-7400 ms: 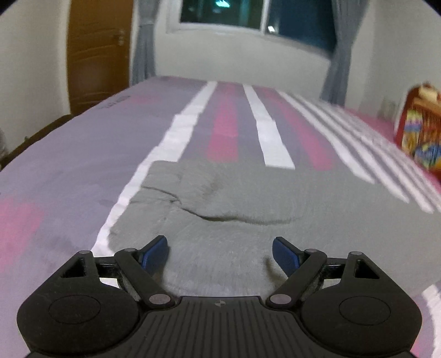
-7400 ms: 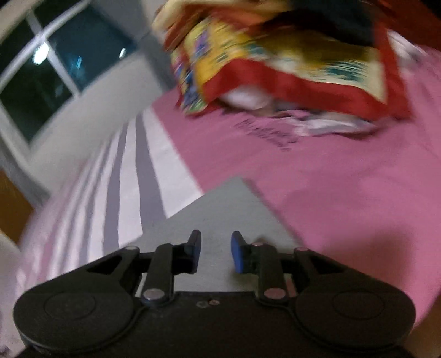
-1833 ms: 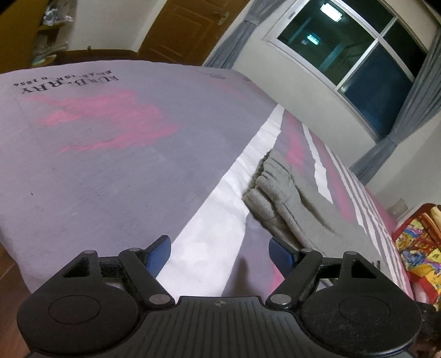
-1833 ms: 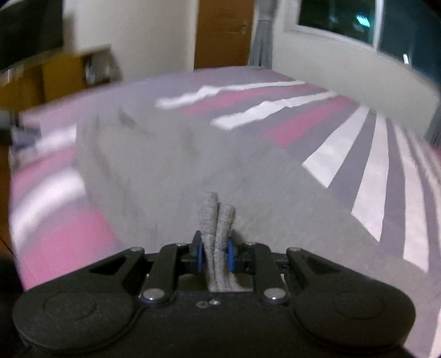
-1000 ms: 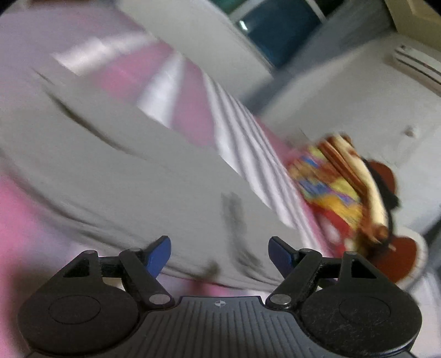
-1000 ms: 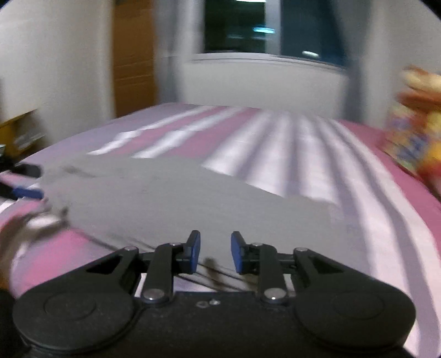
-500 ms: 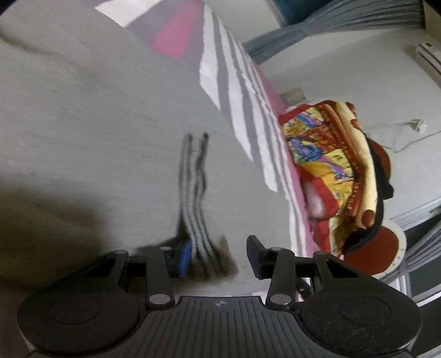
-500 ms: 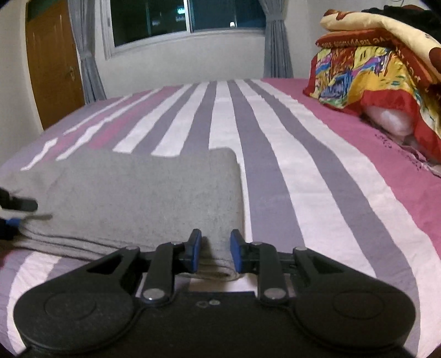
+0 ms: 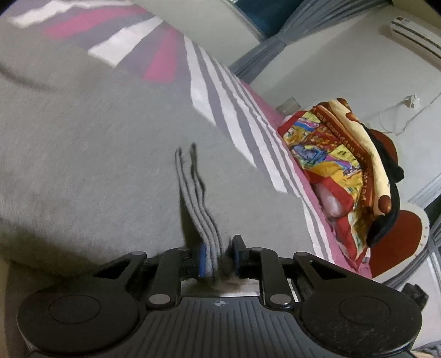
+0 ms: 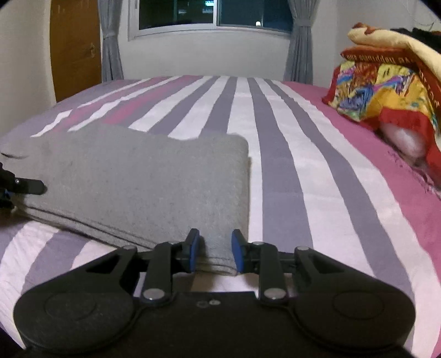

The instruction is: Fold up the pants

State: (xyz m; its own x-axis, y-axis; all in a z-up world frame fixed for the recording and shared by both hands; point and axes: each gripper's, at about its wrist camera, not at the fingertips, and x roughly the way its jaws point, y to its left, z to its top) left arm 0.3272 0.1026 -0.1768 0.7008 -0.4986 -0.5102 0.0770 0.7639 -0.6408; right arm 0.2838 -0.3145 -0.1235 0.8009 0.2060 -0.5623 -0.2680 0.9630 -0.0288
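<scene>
Grey pants point(image 10: 143, 176) lie folded flat in several layers on the striped bed point(image 10: 289, 165). In the left wrist view the pants point(image 9: 96, 137) fill the left side, and my left gripper point(image 9: 217, 258) is shut on their stacked layered edge, which stands up between the blue pads. That gripper's finger shows at the far left of the right wrist view point(image 10: 22, 184). My right gripper point(image 10: 215, 254) straddles the near right corner of the folded pants. Its jaws are opening slightly, and the pads stand beside the cloth without squeezing it.
A bright folded blanket pile point(image 10: 386, 82) sits at the bed's right side, also in the left wrist view point(image 9: 344, 154). Behind the bed are a window point(image 10: 215, 13) with grey curtains and a wooden door point(image 10: 74, 49) at the left.
My left gripper came in over the pants and its jaws closed on the layered edge. My right gripper swung round to the folded pants and settled low at their near corner.
</scene>
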